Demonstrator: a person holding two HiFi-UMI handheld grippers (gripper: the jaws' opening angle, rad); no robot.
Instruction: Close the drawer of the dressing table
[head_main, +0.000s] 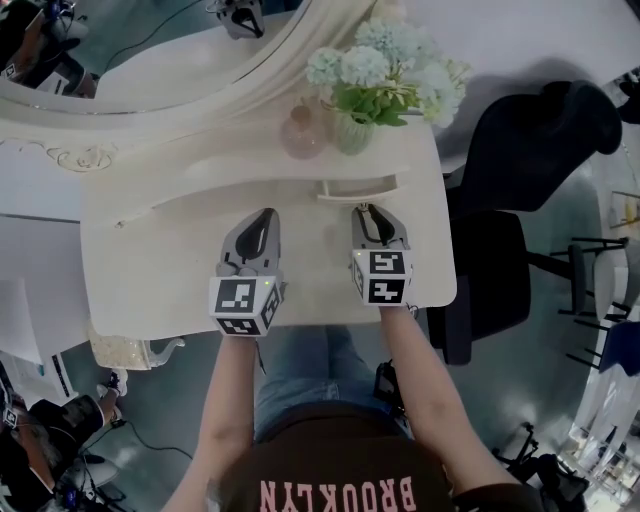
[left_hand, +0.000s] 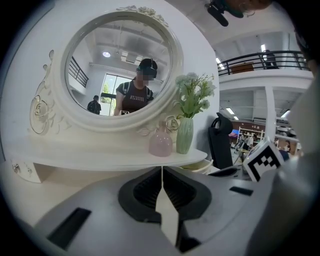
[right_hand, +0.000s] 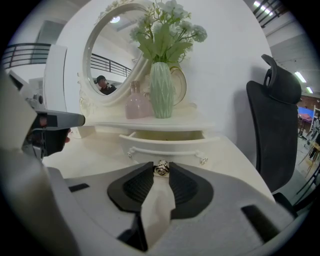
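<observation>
The small drawer (head_main: 358, 188) of the white dressing table (head_main: 150, 300) stands pulled out a little under the raised shelf. In the right gripper view its cream front (right_hand: 167, 148) faces me with the inside showing above it. My right gripper (right_hand: 161, 171) is shut on the drawer's small metal knob (right_hand: 161, 168), held between the jaw tips. In the head view that right gripper (head_main: 370, 213) points at the drawer front. My left gripper (head_main: 265, 216) rests over the tabletop to the left, its jaws pressed together with nothing between them (left_hand: 162, 172).
A green vase of pale flowers (head_main: 352, 128) and a pink bottle (head_main: 300, 132) stand on the shelf just above the drawer. The oval mirror (left_hand: 120, 70) rises behind. A black chair (head_main: 520, 200) stands close to the table's right edge.
</observation>
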